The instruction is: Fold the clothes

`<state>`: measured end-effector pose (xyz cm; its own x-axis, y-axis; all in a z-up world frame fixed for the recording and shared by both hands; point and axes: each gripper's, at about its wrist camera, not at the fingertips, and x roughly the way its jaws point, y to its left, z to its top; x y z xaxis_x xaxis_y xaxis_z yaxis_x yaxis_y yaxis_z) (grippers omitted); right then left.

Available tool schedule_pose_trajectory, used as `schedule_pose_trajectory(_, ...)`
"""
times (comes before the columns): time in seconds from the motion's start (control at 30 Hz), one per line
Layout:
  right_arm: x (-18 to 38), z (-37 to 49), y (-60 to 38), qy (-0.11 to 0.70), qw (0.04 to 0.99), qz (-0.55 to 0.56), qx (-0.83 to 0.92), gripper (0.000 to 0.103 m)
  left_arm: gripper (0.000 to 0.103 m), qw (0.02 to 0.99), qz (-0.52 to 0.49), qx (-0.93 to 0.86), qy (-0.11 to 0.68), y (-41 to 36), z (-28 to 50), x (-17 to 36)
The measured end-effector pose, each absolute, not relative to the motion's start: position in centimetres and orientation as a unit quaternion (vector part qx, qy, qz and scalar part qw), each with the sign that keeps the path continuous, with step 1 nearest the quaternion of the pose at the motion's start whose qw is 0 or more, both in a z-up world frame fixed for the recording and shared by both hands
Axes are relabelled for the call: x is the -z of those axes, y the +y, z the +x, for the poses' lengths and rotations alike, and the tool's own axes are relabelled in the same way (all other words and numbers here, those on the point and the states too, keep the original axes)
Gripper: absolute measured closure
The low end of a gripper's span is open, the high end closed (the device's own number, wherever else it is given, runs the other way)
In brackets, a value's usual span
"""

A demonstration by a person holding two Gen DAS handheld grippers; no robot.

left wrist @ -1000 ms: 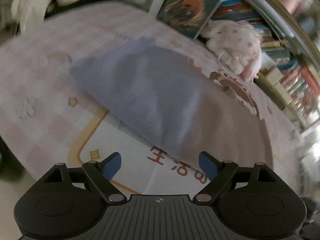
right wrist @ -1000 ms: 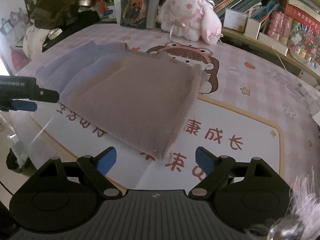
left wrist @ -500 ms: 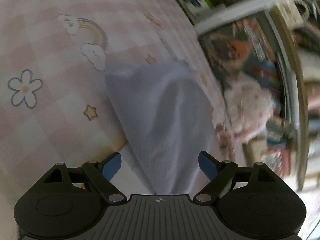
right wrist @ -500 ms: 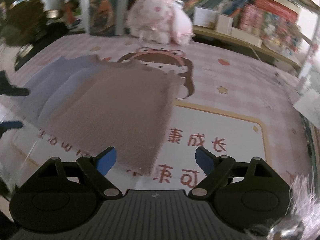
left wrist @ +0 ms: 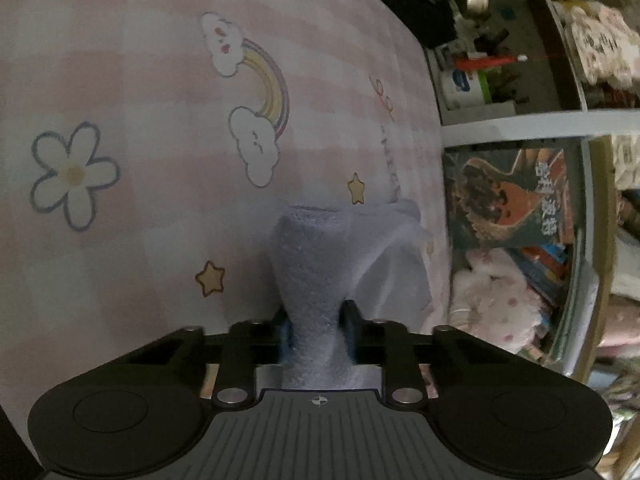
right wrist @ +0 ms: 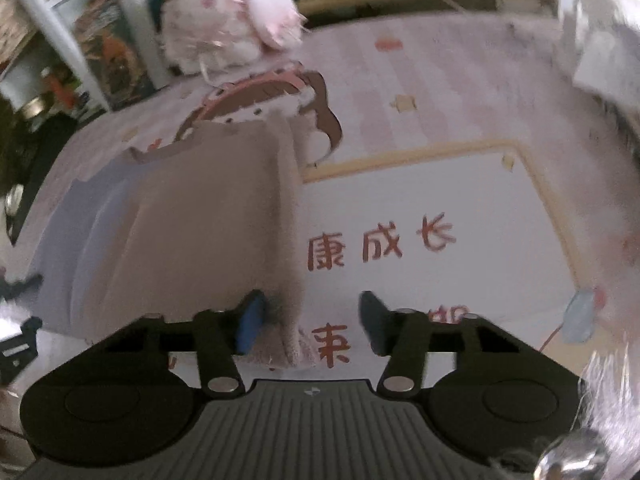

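Note:
A fleece garment, lavender on one side and taupe on the other, lies on a pink cartoon-print table cover (right wrist: 440, 92). In the left wrist view my left gripper (left wrist: 316, 332) is shut on a bunched lavender edge of the garment (left wrist: 316, 272), which rises between the blue pads. In the right wrist view the taupe part of the garment (right wrist: 208, 216) lies flat, with lavender layers (right wrist: 76, 232) at its left. My right gripper (right wrist: 310, 326) is open, low over the garment's near right corner (right wrist: 286, 336). Its left pad touches the fabric; its right pad is over the bare cover.
A pink plush toy (right wrist: 228, 24) sits at the table's far edge, with books (left wrist: 508, 200) and cluttered shelves behind. A white object (right wrist: 600, 64) lies at the far right. A small pale blue item (right wrist: 578, 316) lies near the right edge.
My left gripper has closed on the lavender edge; it was open before. My right gripper has moved down and forward to the taupe corner, still open.

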<state>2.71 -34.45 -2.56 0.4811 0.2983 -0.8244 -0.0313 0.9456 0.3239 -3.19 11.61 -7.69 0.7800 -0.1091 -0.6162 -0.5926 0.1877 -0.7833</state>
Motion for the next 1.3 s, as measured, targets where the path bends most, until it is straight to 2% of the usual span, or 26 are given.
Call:
schedule_pose_trajectory(0.07,2.9,2.8,-34.6,0.505,0.843,0.155,-0.102,0.076,0.091,0.752,-0.570,-0.161,0.289,11.1,-2.7,6.5)
schedule_pose_trajectory(0.2,3.0,2.9,-34.0,0.509,0.840,0.156,-0.109,0.083,0.090,0.864,-0.410,-0.094,0.277,8.0,-1.3,1.9)
schedule_pose_trajectory(0.23,3.0,3.0,-33.8,0.510,0.840,0.153,-0.109,0.084,0.087,0.884,-0.369,-0.077,0.276,7.2,-1.0,1.1)
schedule_pose_trajectory(0.4,3.1,3.3,-33.0,0.510,0.842,0.139,-0.107,0.084,0.078,0.823,-0.469,-0.104,0.303,9.8,-0.7,4.1)
schedule_pose_trajectory(0.47,3.1,3.2,-33.1,0.510,0.842,0.140,-0.105,0.084,0.078,0.778,-0.538,-0.114,0.304,11.5,-1.1,6.0)
schedule_pose_trajectory(0.53,3.1,3.2,-33.1,0.510,0.842,0.141,-0.104,0.084,0.077,0.763,-0.559,-0.109,0.305,12.1,-1.1,7.1)
schedule_pose_trajectory(0.77,3.1,3.3,-32.9,0.511,0.842,0.144,-0.098,0.083,0.076,0.766,-0.559,-0.103,0.300,12.1,0.5,7.9)
schedule_pose_trajectory(0.83,3.1,3.3,-32.9,0.511,0.841,0.147,-0.097,0.083,0.079,0.769,-0.553,-0.104,0.302,12.1,1.1,7.9)
schedule_pose_trajectory(0.87,3.1,3.2,-32.8,0.511,0.841,0.147,-0.095,0.083,0.087,0.773,-0.546,-0.104,0.305,12.1,1.2,7.9)
schedule_pose_trajectory(0.97,3.0,3.3,-32.5,0.512,0.842,0.146,-0.093,0.083,0.090,0.788,-0.526,-0.093,0.307,12.4,1.5,7.6)
schedule_pose_trajectory(1.3,3.2,4.0,-30.3,0.502,0.842,0.144,-0.138,0.082,0.091,0.807,-0.502,-0.096,0.295,15.3,1.5,7.0)
